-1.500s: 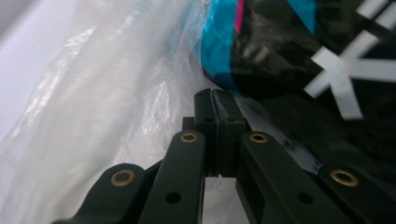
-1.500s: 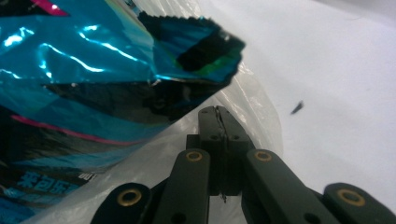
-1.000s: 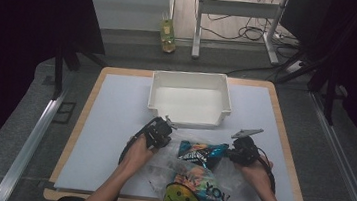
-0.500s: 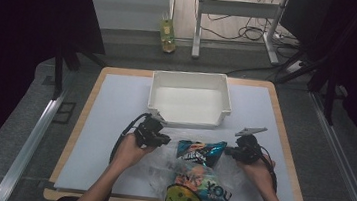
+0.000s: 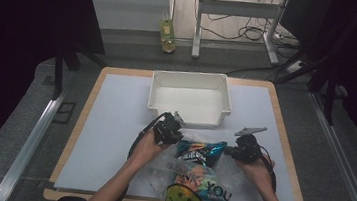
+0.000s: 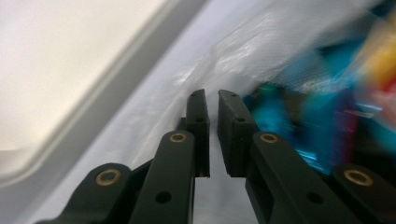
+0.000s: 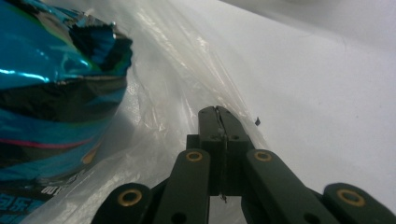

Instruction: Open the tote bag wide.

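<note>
A clear plastic bag (image 5: 192, 187) printed with a yellow smiley lies near the table's front edge, and a blue snack packet (image 5: 201, 152) rests at its mouth. My left gripper (image 5: 178, 132) is at the bag's upper left edge. In the left gripper view its jaws (image 6: 212, 93) have just been opening and stand a narrow gap apart with nothing between them; the bag film (image 6: 261, 46) and the packet (image 6: 280, 116) lie just beyond. My right gripper (image 5: 230, 150) is at the bag's right edge, its jaws (image 7: 218, 109) shut on the film (image 7: 154, 93) beside the packet (image 7: 46, 70).
An empty white bin (image 5: 189, 99) stands just behind the bag, and its rim (image 6: 56, 56) is close to my left gripper. A white mat (image 5: 113, 124) covers the wooden table. A grey plate sticks up from the right gripper.
My left gripper swung out to the left, away from the bag, then came back right to the bag's edge. The right gripper and the bag stayed put.
</note>
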A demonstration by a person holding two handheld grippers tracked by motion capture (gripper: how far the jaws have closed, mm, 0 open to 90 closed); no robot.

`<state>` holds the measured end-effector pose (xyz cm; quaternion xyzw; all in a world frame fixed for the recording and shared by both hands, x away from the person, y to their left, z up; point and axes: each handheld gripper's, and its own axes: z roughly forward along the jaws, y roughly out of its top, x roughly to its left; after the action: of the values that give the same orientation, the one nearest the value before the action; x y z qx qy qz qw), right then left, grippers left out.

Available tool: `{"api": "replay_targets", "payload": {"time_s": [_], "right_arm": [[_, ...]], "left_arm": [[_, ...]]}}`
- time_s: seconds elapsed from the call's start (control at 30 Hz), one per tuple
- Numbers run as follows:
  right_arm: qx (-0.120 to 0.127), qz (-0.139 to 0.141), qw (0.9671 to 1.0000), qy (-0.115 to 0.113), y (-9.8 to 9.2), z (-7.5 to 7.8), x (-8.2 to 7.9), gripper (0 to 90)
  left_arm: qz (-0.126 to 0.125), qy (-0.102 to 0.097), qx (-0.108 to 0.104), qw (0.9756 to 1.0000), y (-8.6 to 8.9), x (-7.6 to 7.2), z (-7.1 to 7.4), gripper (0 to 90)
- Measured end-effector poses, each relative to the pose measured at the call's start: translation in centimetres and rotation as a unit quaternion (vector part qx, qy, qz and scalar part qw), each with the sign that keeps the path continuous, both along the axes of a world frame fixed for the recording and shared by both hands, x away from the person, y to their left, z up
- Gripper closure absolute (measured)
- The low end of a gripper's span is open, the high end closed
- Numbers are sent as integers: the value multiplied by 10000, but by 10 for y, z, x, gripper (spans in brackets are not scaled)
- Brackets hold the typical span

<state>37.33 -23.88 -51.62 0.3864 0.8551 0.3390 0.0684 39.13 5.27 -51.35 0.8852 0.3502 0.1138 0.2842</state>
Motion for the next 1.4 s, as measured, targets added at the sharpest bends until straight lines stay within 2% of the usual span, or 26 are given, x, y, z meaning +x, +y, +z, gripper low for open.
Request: {"api": "replay_targets", "payload": {"time_s": [0.13, 0.27, 0.47, 0.6, 0.7, 0.77, 0.8, 0.87, 0.9, 0.97, 1.03, 1.13, 1.23, 1.27, 1.33, 1.4], "right_arm": [[-14, -5, 10000, -10, 1, -1, 2, 894], [-22, -44, 10000, -60, 0, -1, 4, 894], [-160, -169, 9997, -89, -6, 0, 2, 896], [-162, -261, 9995, -55, -14, 1, 2, 896], [-162, -305, 9994, -49, -19, 1, 2, 896], [-143, -318, 9994, -36, -22, 1, 1, 895], [-139, -301, 9994, -42, -23, 2, 0, 895], [-89, -257, 9996, -75, -23, 5, -2, 894], [-25, -227, 9997, -102, -22, 9, -4, 894], [22, -122, 9997, -202, -19, 18, -9, 894], [29, -1, 9996, -298, -13, 28, -15, 894], [34, 256, 9992, -308, -3, 39, -25, 894], [86, 575, 9981, -196, 6, 43, -37, 894], [127, 678, 9975, -141, 8, 43, -41, 894], [182, 805, 9966, -52, 10, 43, -49, 893], [222, 927, 9954, -24, 10, 44, -59, 893]], "left_arm": [[160, 58, -46, 9998, 5, 11, -7, 846], [188, 155, -57, 9997, 11, 13, -7, 873], [355, 522, -221, 9978, 32, 6, -6, 893], [476, 778, -523, 9945, 57, 1, -9, 893], [474, 790, -601, 9939, 70, -4, -10, 893], [462, 748, -582, 9944, 75, -7, -10, 892], [423, 669, -609, 9950, 75, -9, -8, 857], [384, 399, -620, 9965, 72, -17, 4, 783], [327, 202, -587, 9975, 69, -21, 12, 755], [193, -122, -476, 9986, 60, -29, 28, 754], [-102, -273, -462, 9985, 51, -34, 40, 760], [-521, -38, -540, 9972, 35, -42, 43, 770], [-913, 501, -584, 9928, 25, -49, 31, 792], [-1007, 577, -565, 9916, 25, -50, 29, 803], [-1027, 681, -622, 9904, 27, -57, 26, 817], [-1011, 677, -718, 9900, 31, -67, 26, 829]]}}
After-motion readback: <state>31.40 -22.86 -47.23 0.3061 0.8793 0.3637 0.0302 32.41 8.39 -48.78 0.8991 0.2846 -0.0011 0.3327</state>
